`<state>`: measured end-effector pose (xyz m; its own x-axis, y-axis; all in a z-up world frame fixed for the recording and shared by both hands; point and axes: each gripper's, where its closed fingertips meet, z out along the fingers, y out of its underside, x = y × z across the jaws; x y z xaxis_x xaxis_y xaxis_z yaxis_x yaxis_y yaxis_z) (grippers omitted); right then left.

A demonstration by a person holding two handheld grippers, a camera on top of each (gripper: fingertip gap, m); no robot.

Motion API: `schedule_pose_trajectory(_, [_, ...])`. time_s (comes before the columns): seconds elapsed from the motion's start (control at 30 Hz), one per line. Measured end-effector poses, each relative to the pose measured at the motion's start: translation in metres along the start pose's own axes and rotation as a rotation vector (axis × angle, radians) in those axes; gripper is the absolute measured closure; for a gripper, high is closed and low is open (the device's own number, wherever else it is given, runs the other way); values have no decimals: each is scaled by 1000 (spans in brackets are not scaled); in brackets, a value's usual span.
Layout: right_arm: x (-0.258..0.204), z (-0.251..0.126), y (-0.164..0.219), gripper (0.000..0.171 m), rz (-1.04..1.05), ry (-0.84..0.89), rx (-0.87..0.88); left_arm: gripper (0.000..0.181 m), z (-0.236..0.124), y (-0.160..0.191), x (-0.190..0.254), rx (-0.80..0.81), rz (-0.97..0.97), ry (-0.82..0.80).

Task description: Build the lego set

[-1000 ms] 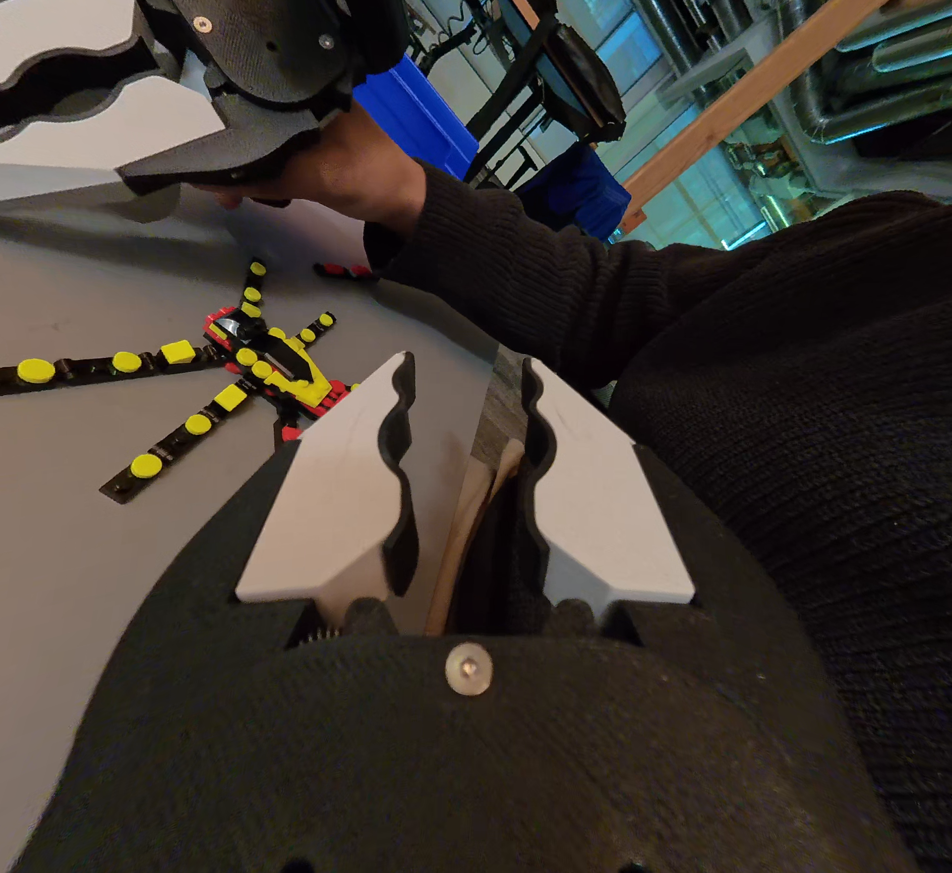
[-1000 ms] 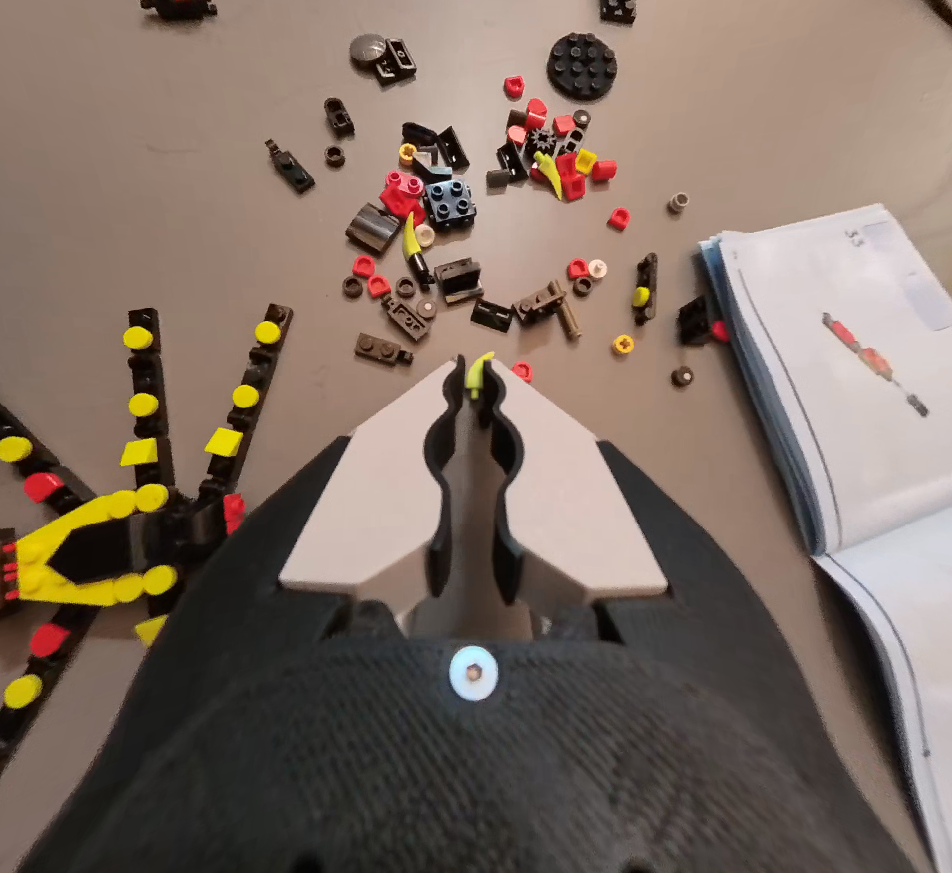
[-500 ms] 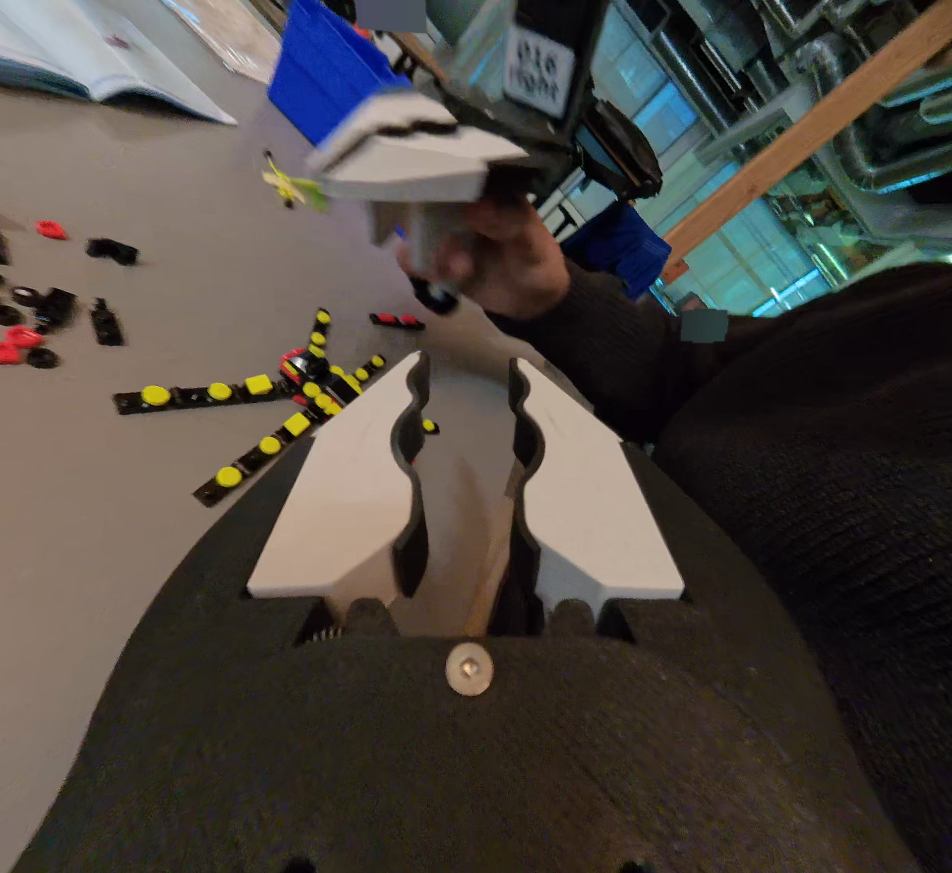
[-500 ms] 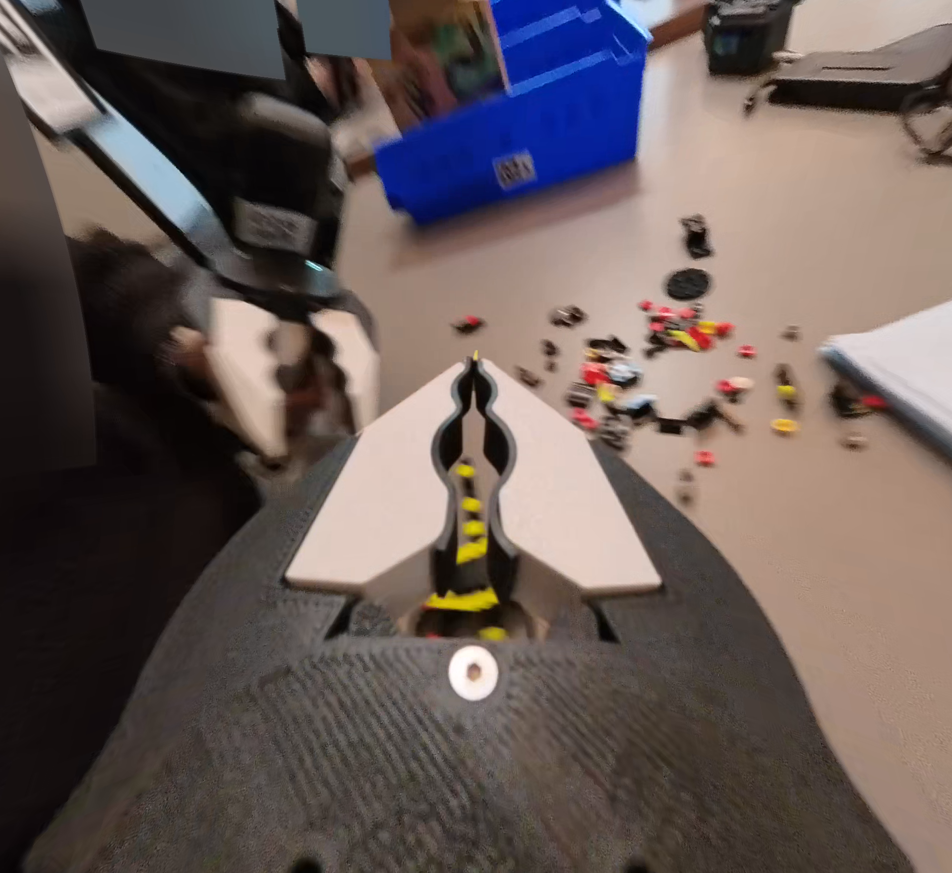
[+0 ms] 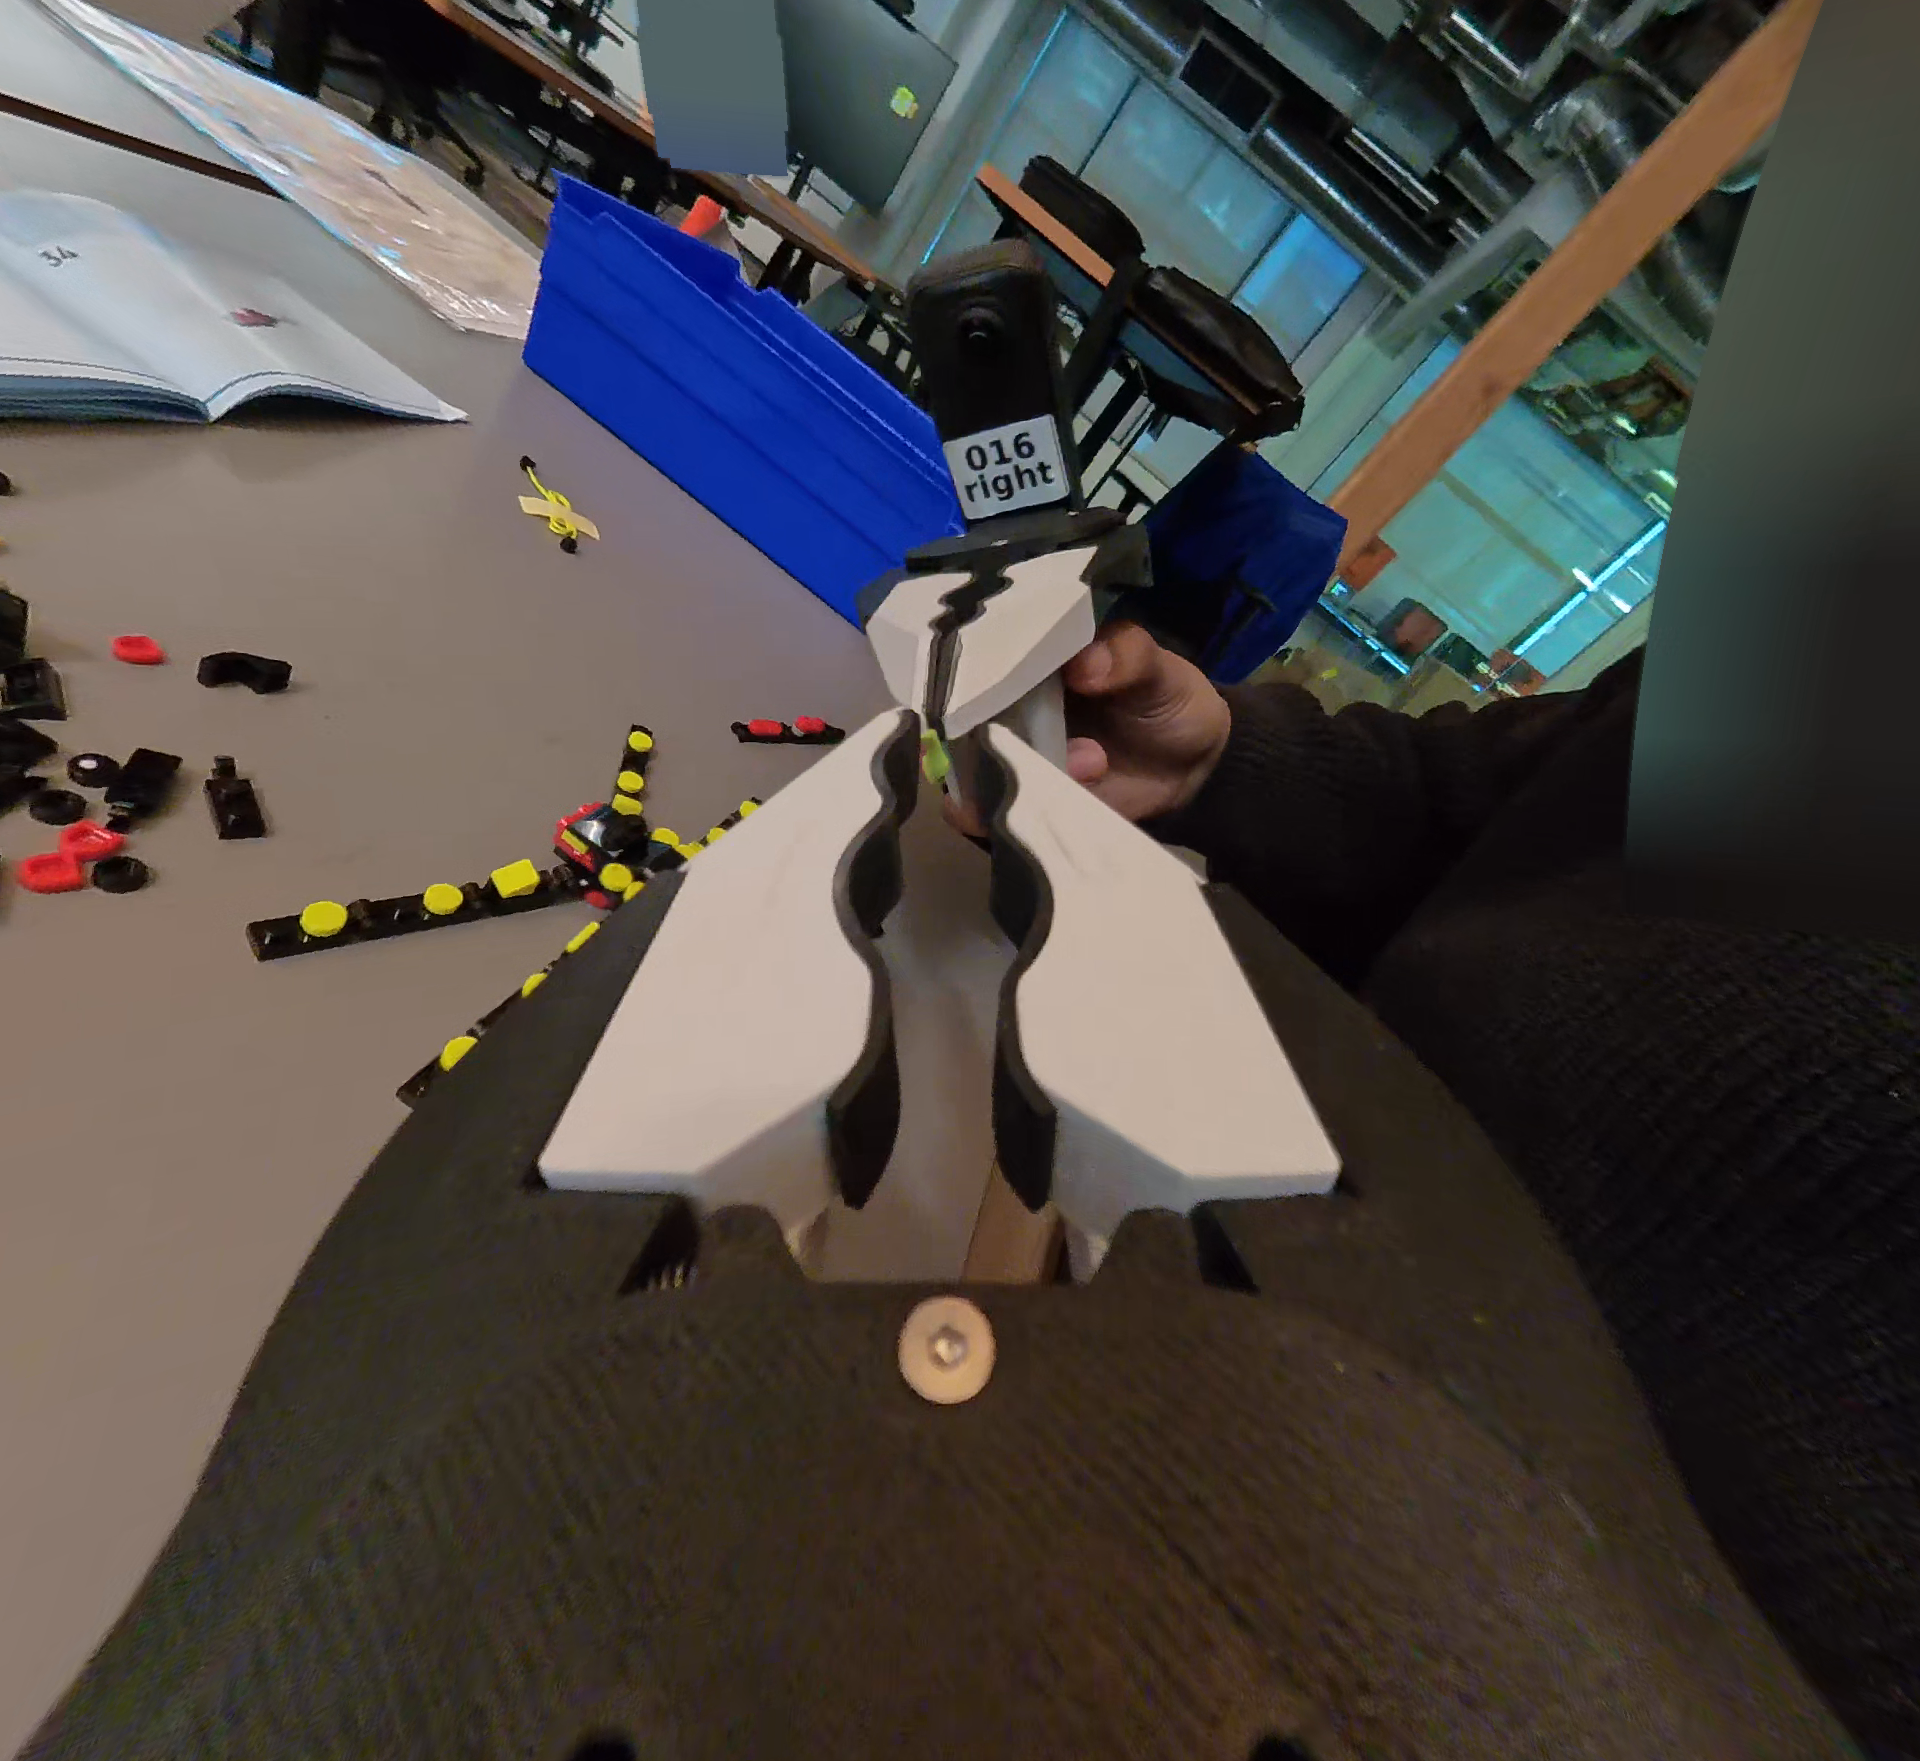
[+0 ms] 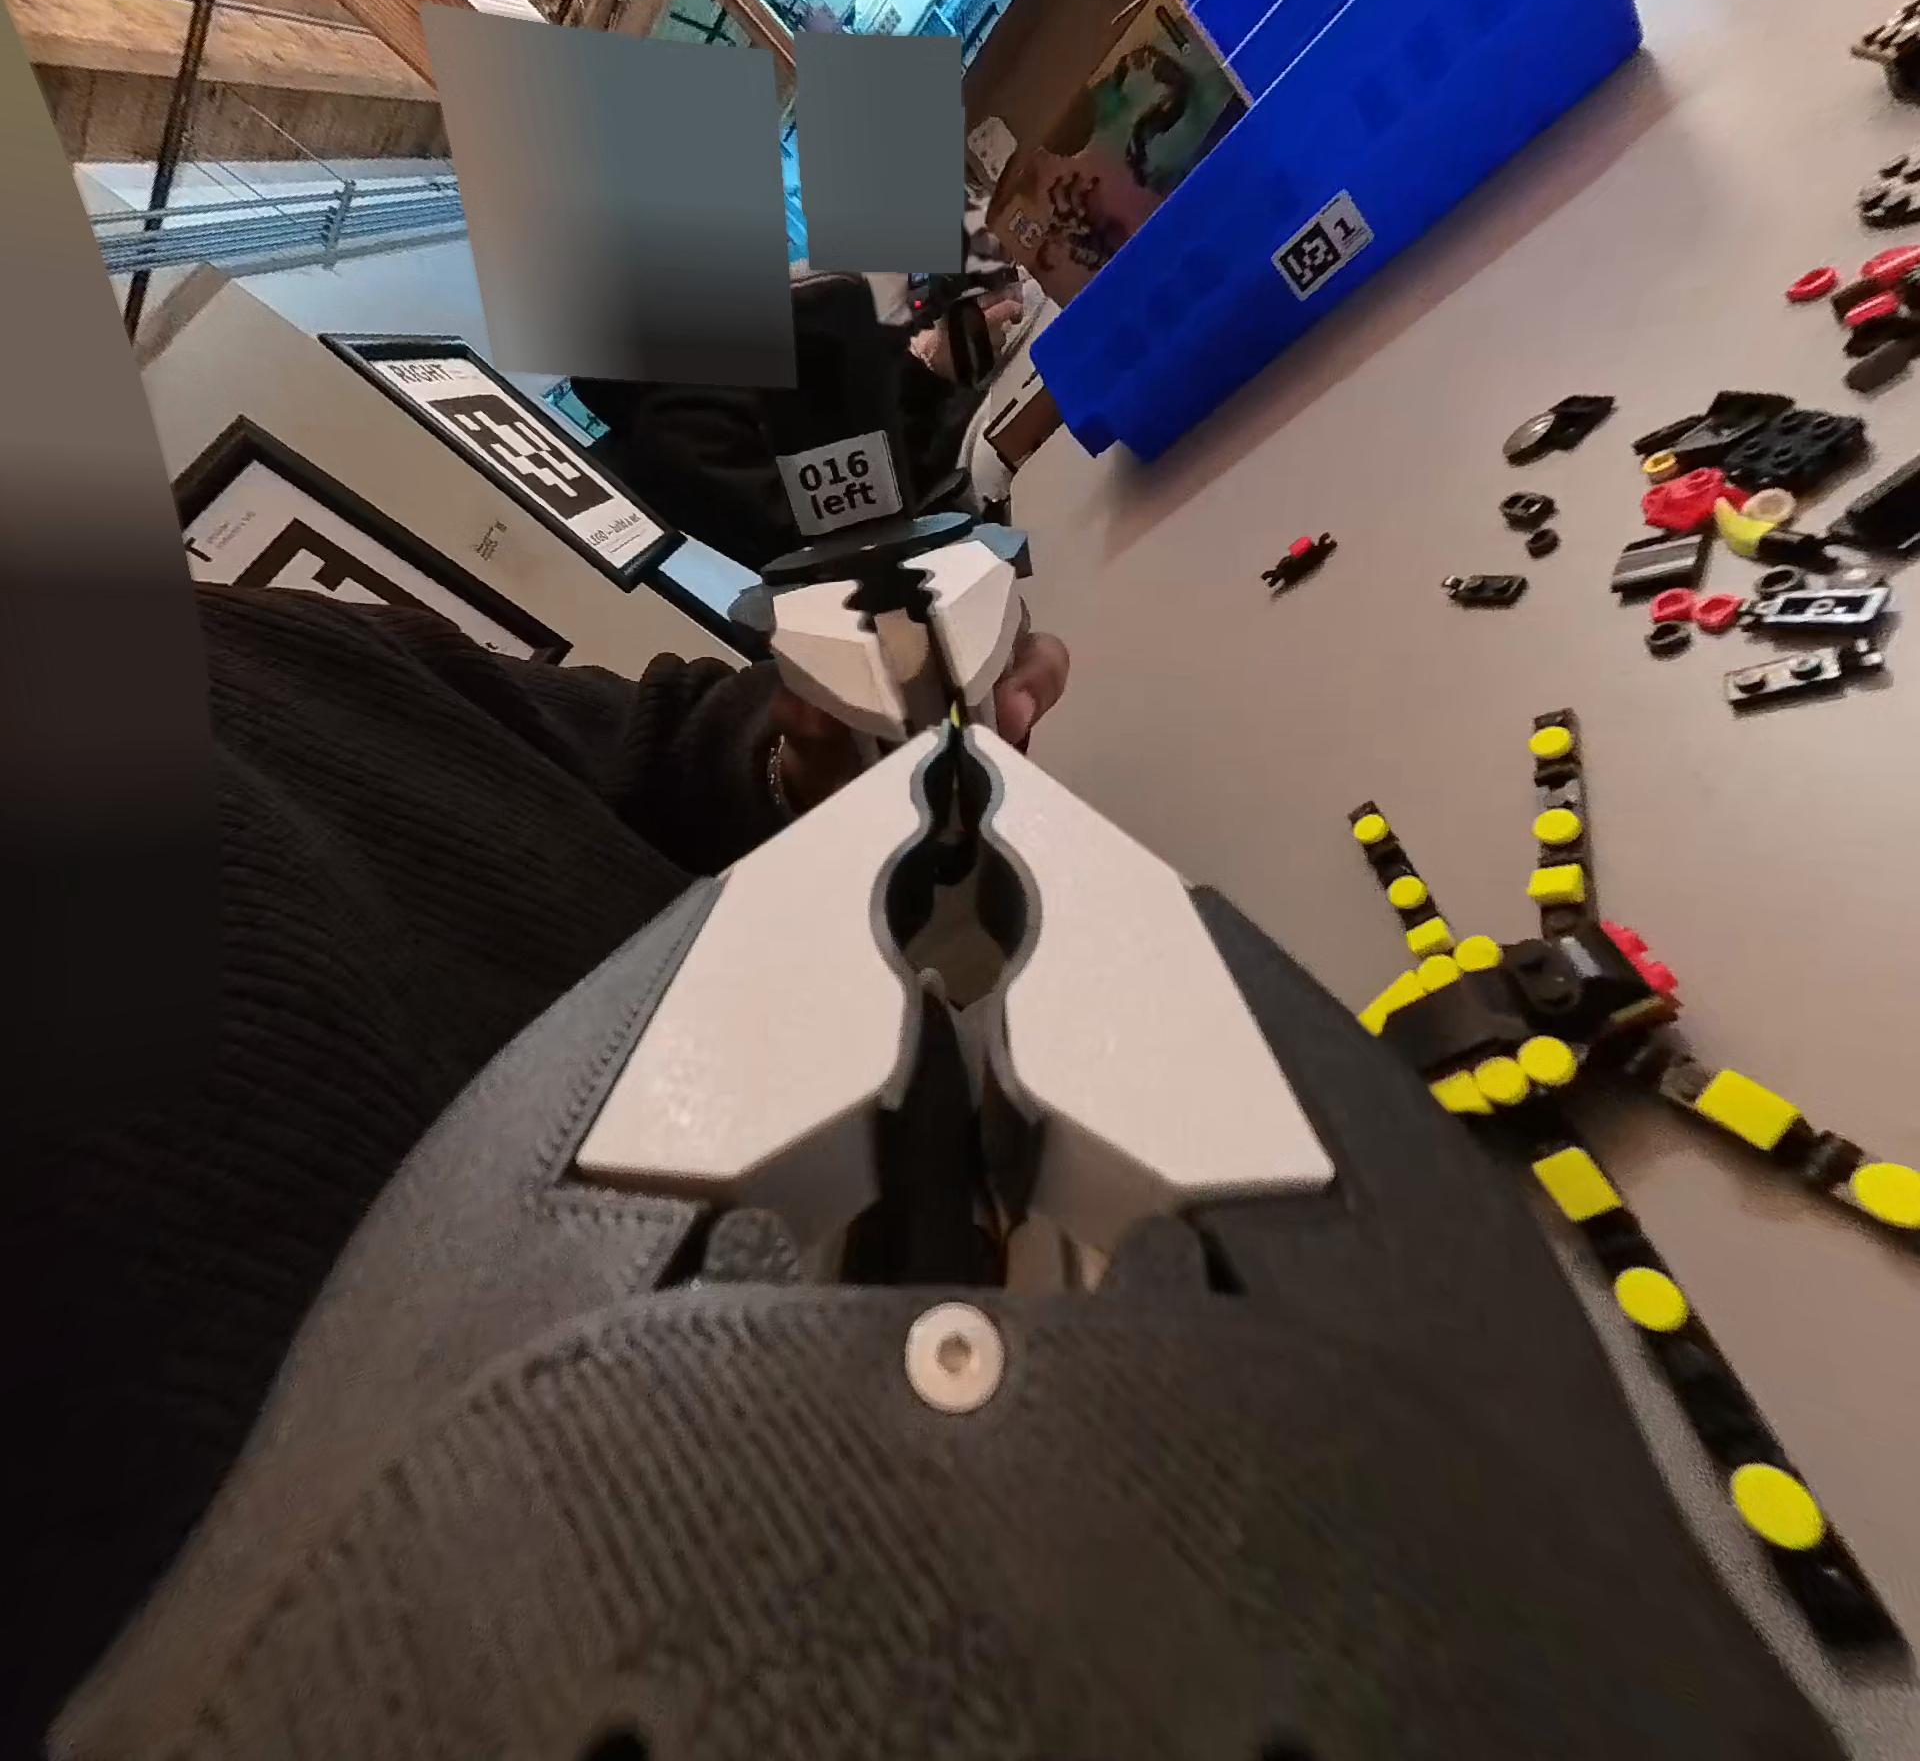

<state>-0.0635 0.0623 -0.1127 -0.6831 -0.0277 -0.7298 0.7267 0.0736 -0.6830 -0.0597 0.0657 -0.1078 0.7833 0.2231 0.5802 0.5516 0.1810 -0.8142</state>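
My right gripper (image 6: 951,743) is shut on a small yellow-green claw piece (image 6: 953,716), held in the air above the table's near edge. In the left wrist view the right gripper (image 5: 935,712) faces me tip to tip, with the claw piece (image 5: 935,759) sticking out of it. My left gripper (image 5: 948,737) is open with a narrow gap, and the claw piece sits between its fingertips. It also shows in the right wrist view (image 6: 923,701). The black, yellow and red spider model (image 5: 608,841) lies on the grey table (image 5: 312,568), seen also in the right wrist view (image 6: 1538,994).
Loose black, red and yellow pieces (image 6: 1714,516) lie scattered beyond the model (image 5: 94,776). An open instruction booklet (image 5: 156,329) and a blue bin (image 5: 727,423) stand farther back. A cardboard box (image 6: 1101,101) sits behind the bin. Black sleeves flank both grippers. My left and right fingertips are right by each other.
My right gripper lifted the claw piece off the table and swung round to face my left gripper. My left gripper turned toward it and its fingers narrowed; the tips now meet.
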Motion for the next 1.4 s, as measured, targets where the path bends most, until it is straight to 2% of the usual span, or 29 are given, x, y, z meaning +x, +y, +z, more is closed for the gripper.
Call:
schedule_pose_trajectory(0.07, [1,0,2,171,-7,8,-6,181,1,2,-1,-10,2,-8])
schedule_pose_trajectory(0.23, [3,0,4,171,-12,15,-9,181,5,10,-1,-55,1,-16])
schedule_pose_trajectory(0.33, [9,-2,4,171,-35,60,-17,181,5,15,-11,-85,21,-78])
schedule_pose_trajectory(0.53, [16,-11,4,171,-112,194,-21,181,-3,1,-12,-3,-15,-65])
schedule_pose_trajectory(0.67, [7,-9,11,171,-228,264,-19,181,-5,-5,-8,66,-232,54])
schedule_pose_trajectory(0.77, [7,-10,16,164,-385,334,-39,181,-6,-8,-3,109,-405,168])
schedule_pose_trajectory(0.9, [-1,-1,21,153,-449,305,-72,181,-3,-4,-2,102,-476,208])
schedule_pose_trajectory(0.97, [-1,-1,19,152,-412,315,-57,181,-2,-3,-2,98,-460,202])
schedule_pose_trajectory(1.1, [-4,-26,13,157,-366,406,34,181,-4,-4,-4,89,-360,142])
schedule_pose_trajectory(1.23, [-22,-33,37,168,-284,346,91,181,-2,-3,-5,65,-216,69])
schedule_pose_trajectory(1.33, [-17,-31,49,169,-184,333,124,181,8,1,2,32,-54,24])
schedule_pose_trajectory(1.4, [-21,-31,45,163,-108,265,174,181,16,7,13,-10,93,6])
